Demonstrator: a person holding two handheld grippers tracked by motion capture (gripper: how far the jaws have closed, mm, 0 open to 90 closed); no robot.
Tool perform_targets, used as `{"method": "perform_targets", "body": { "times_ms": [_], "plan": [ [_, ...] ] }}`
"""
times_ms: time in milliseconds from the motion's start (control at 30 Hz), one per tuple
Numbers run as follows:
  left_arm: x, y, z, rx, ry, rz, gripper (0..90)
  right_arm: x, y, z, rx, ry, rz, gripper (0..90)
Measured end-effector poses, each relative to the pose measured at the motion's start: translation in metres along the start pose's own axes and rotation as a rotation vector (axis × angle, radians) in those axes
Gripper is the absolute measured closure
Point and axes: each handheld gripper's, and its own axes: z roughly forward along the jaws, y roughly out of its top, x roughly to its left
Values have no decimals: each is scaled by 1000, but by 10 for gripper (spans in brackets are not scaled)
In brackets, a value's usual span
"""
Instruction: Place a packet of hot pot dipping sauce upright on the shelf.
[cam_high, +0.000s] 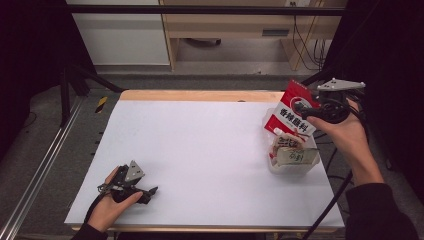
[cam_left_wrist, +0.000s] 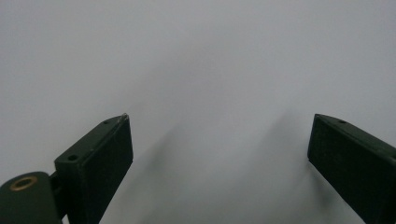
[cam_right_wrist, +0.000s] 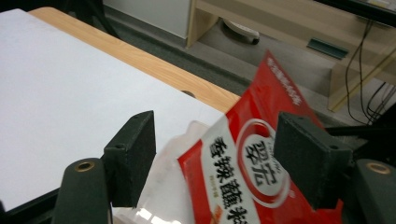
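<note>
Standing apart, the jaws of the right gripper (cam_right_wrist: 215, 163) flank the red seasoning packet (cam_right_wrist: 261, 182) without a visible pinch; the packet leans upright in the clear container (cam_high: 295, 167) at the table's (cam_high: 200, 145) right edge. Before any lift, the pads should be closed squarely on the packet's upper half. The left gripper (cam_high: 150, 192) rests open on the white surface. The container's other contents are hard to make out.

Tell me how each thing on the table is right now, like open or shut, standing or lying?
Red packet: upright, leaning in the tub, between the right gripper's jaws.
Clear tub: open on top, holding packets.
Small packets: lying inside the tub.
Right gripper: jaws apart around the red packet.
Left gripper: open, empty, low over the table.
</note>
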Motion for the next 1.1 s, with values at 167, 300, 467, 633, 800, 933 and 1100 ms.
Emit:
{"method": "perform_targets", "body": {
  "times_ms": [167,300,467,633,800,933,1100],
  "plan": [
    [0,0,0,0,1,1,65,18,5,1,-10,33,-14,290],
    [0,1,-1,-8,4,4,65,38,8,2,-23,57,-28,250],
    [0,1,-2,-9,6,6,65,66,10,3,-34,95,-48,207],
    [1,1,-3,-15,7,3,64,96,8,8,-36,138,-68,177],
    [1,1,-4,-23,8,-1,65,122,3,15,-27,166,-91,158],
    [1,1,-4,-31,10,-7,64,140,-3,21,-15,192,-109,144],
    [2,1,-5,-30,12,-2,64,156,-10,25,-9,220,-95,131]
  ]
}}
